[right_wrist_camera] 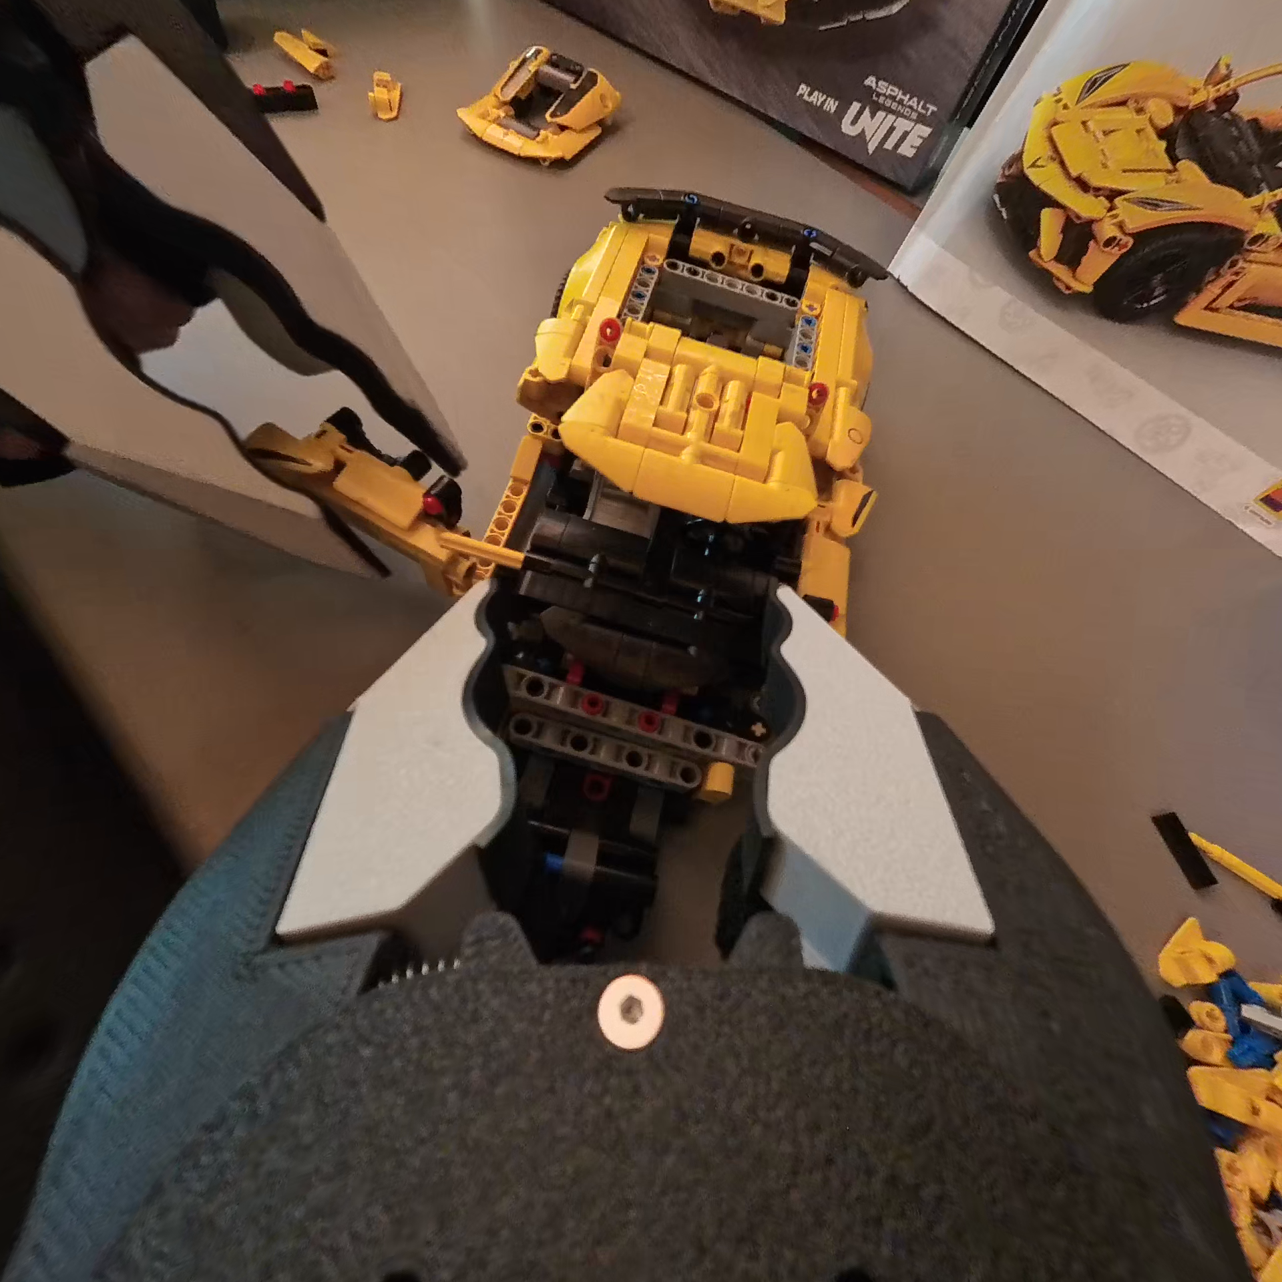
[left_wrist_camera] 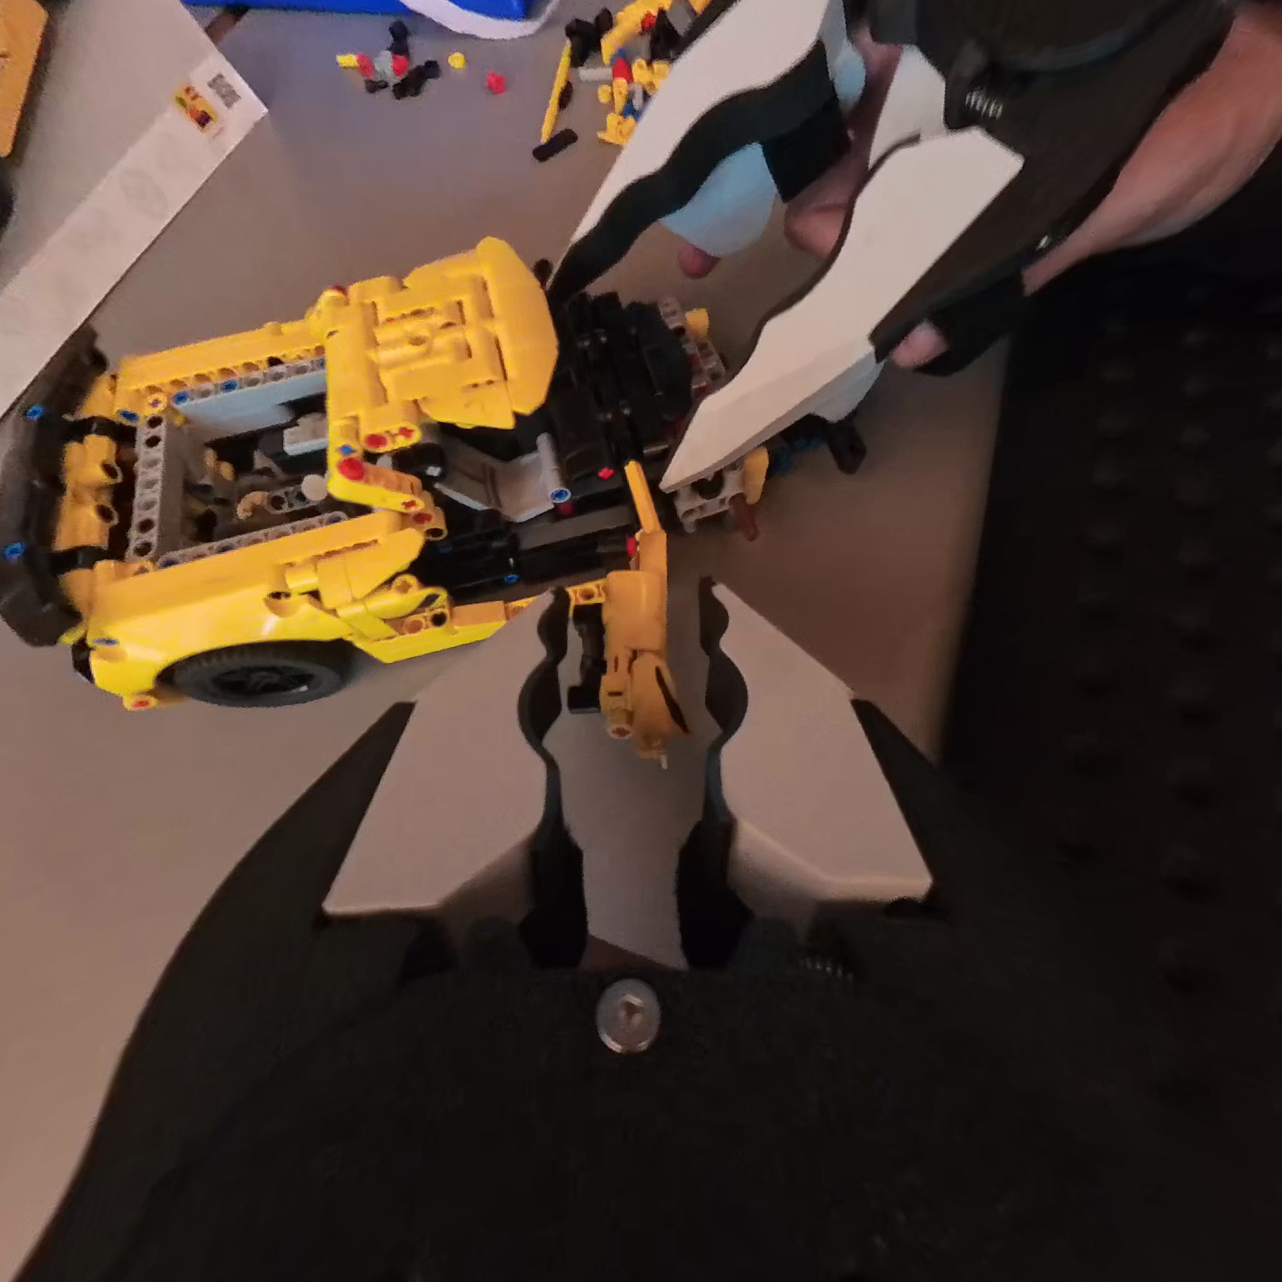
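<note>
A yellow and black toy-brick car (left_wrist_camera: 277,590) stands on the grey table (left_wrist_camera: 208,798); it also shows in the right wrist view (right_wrist_camera: 701,430). Its roof panel is tilted up and the black chassis front is bare. My left gripper (left_wrist_camera: 631,596) is shut on the yellow door panel (left_wrist_camera: 642,666), which swings out from the car's side on a yellow axle. In the right wrist view the left gripper (right_wrist_camera: 413,517) holds that door (right_wrist_camera: 347,472). My right gripper (right_wrist_camera: 631,596) straddles the black chassis front (right_wrist_camera: 624,728) and clamps its sides; it also shows in the left wrist view (left_wrist_camera: 610,381).
Loose bricks (left_wrist_camera: 610,76) lie at the table's far side, with more at the right (right_wrist_camera: 1228,1040). A yellow sub-assembly (right_wrist_camera: 541,104), a dark box (right_wrist_camera: 832,76) and an open instruction booklet (right_wrist_camera: 1110,243) lie beyond the car. The table edge drops to dark floor (left_wrist_camera: 1144,624).
</note>
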{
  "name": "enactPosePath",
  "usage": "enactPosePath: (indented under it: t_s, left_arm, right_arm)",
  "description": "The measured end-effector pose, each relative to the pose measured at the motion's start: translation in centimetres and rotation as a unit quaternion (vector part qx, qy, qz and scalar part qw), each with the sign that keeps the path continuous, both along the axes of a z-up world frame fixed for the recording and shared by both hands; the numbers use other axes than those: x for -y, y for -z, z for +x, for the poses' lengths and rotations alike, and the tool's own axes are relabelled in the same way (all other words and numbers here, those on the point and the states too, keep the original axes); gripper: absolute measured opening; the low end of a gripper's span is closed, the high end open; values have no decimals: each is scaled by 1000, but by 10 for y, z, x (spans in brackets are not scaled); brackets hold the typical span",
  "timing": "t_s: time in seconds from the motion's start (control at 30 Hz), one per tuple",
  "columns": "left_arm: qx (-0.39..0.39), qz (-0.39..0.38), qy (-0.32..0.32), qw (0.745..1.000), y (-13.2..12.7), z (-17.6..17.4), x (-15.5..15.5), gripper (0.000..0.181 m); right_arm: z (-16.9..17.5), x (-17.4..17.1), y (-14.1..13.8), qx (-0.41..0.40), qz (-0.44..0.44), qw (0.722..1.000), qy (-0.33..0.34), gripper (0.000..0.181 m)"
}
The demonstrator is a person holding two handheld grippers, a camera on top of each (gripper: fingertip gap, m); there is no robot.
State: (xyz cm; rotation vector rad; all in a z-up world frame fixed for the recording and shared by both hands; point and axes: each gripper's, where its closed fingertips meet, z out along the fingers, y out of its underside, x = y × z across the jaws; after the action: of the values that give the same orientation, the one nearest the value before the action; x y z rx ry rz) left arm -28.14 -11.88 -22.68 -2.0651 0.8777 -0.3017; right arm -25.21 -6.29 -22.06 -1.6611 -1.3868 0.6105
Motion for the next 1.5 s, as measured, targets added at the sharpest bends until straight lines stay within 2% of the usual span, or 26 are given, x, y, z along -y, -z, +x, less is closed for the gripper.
enactPosePath:
  t_s: [0.07, 0.17, 0.33, 0.4, 0.5, 0.77, 0.83, 0.97, 1.07, 1.2, 1.23, 1.3, 1.33, 1.37, 1.43, 1.5]
  left_arm:
    - [-28, -3, 0, 1000, 5, -1, -5, 37]
    - [-30, -15, 6, 999, 8, 6, -11, 26]
    - [-49, -30, 8, 998, 10, 7, -11, 25]
    - [-21, -32, -4, 999, 6, 8, -13, 25]
    - [23, -36, -15, 999, 2, 8, -14, 24]
    - [105, -53, -33, 993, -6, 5, -14, 23]
    - [75, -47, -17, 996, -1, 5, -10, 24]
    - [-58, -9, 16, 998, 12, -1, -6, 26]
    - [-112, 9, 29, 993, 9, -1, -6, 30]
    - [-77, 26, 44, 996, -22, 10, -3, 36]
    - [-69, 18, 58, 996, -28, 14, -1, 35]
    - [-90, -6, 100, 991, -30, 18, 4, 9]
    - [-113, -22, 114, 987, -27, 16, 3, 2]
    - [-132, -46, 120, 983, -23, 14, 1, 4]
    - [-142, -112, 129, 975, -18, 13, -2, 21]
    - [-145, -166, 134, 966, -15, 13, -3, 24]
  right_arm:
    - [0, 1, 0, 0, 1, 1000, -3, 72]
    - [-1, 4, 0, 4, 11, 1000, -15, 70]
    - [-3, 6, 0, 4, 10, 1000, -20, 64]
    - [-2, 4, 0, 4, 8, 1000, -18, 59]
    - [-4, 11, -1, 13, 40, 998, -36, 42]
    - [-6, 12, 0, 16, 39, 998, -40, 42]
    - [-7, 12, 0, 9, 31, 999, -44, 42]
    - [-7, 14, -1, -4, 16, 999, -52, 42]
    - [-7, 14, -1, -6, 15, 999, -50, 42]
    - [-7, 14, -1, -7, 13, 999, -49, 42]
    - [-7, 14, -1, -8, 12, 999, -49, 42]
    - [-7, 14, -1, -9, 10, 999, -49, 42]
    - [-7, 14, -1, -10, 9, 999, -49, 42]
    - [-7, 14, -1, -10, 9, 999, -50, 42]
    - [-7, 14, -2, -10, 9, 999, -50, 42]
    - [-7, 14, -2, -12, 7, 999, -50, 42]
